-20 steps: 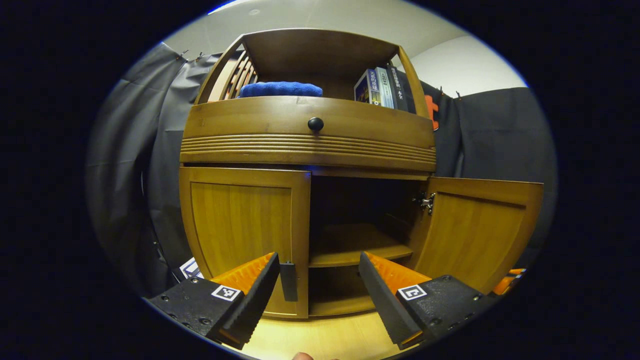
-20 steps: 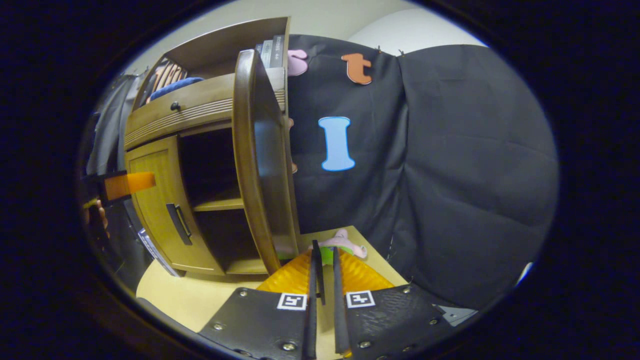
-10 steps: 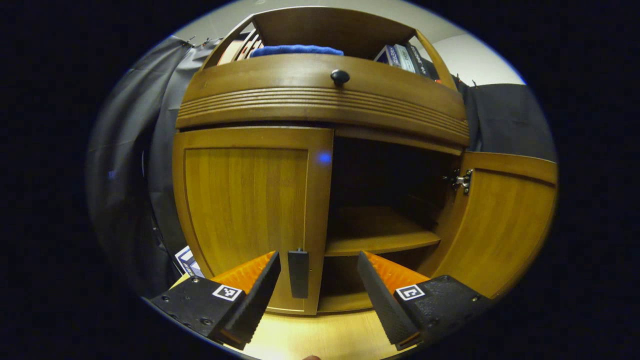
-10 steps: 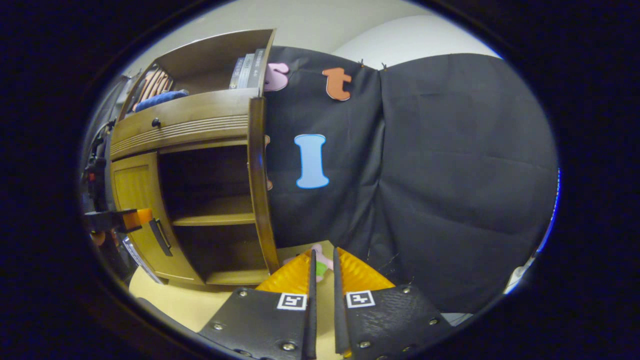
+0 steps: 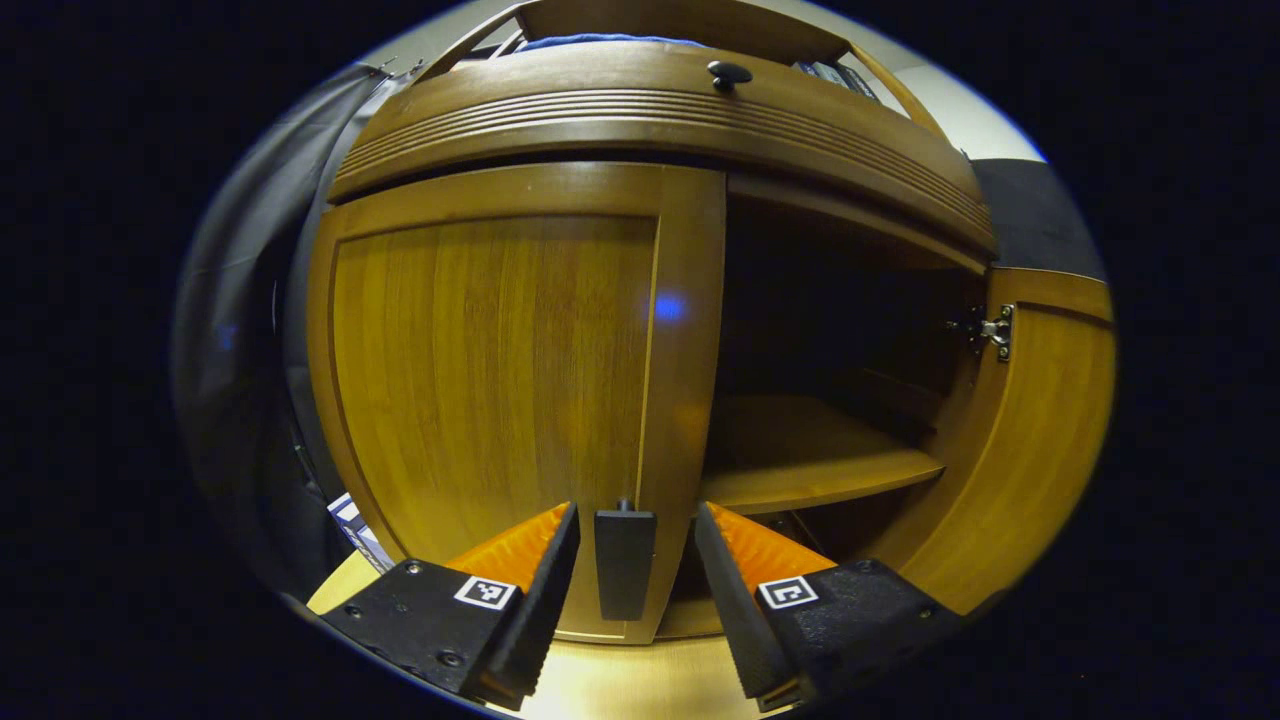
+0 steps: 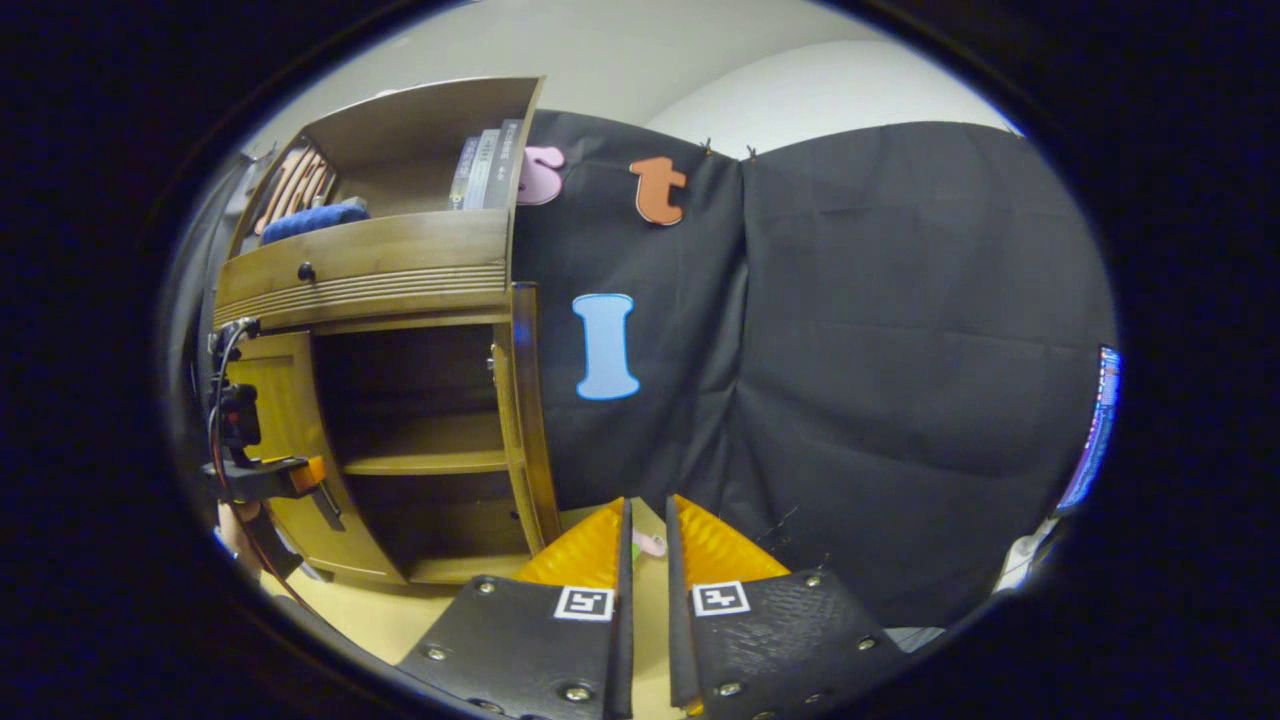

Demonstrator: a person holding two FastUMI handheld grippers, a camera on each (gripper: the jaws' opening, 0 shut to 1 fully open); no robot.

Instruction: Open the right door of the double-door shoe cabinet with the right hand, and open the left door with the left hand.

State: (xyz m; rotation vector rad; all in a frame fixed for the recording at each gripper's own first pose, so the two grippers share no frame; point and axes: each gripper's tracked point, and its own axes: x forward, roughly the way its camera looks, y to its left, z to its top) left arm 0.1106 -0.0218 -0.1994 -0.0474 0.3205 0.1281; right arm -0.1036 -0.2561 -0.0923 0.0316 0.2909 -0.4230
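I see the shoe cabinet (image 5: 660, 110) very close in the left gripper view; it takes most of the picture. The left door (image 5: 490, 380) is closed and flat, the right door (image 5: 1040, 440) stands swung out to the right, so the inside shelf (image 5: 810, 460) shows. In the right gripper view the same right door (image 6: 525, 410) is seen edge-on, wide open, w/ the black cloth wall (image 6: 900, 350) behind it. So I judge half of the task is done; the left door remains.

The left gripper (image 5: 625, 555) has its fingers apart, one on each side of the dark door handle (image 5: 624, 560), which sits near the right edge of the left door, low. Not touching the handle yet, as far as I can tell. The right gripper (image 6: 645, 530) is away from the cabinet, fingers nearly together w/ only a thin gap and nothing between them; it points to the cloth wall. Far left in this view I also see the left gripper (image 6: 300, 478) at the door.

What could go wrong: the handle is narrow and smooth, so if I close too shallow the fingers may slip off when I pull. If I pull straight and not along the door's arc, the grip can twist out. Also the small pink-green toy (image 6: 650, 545) on the floor near the right gripper could get knocked.
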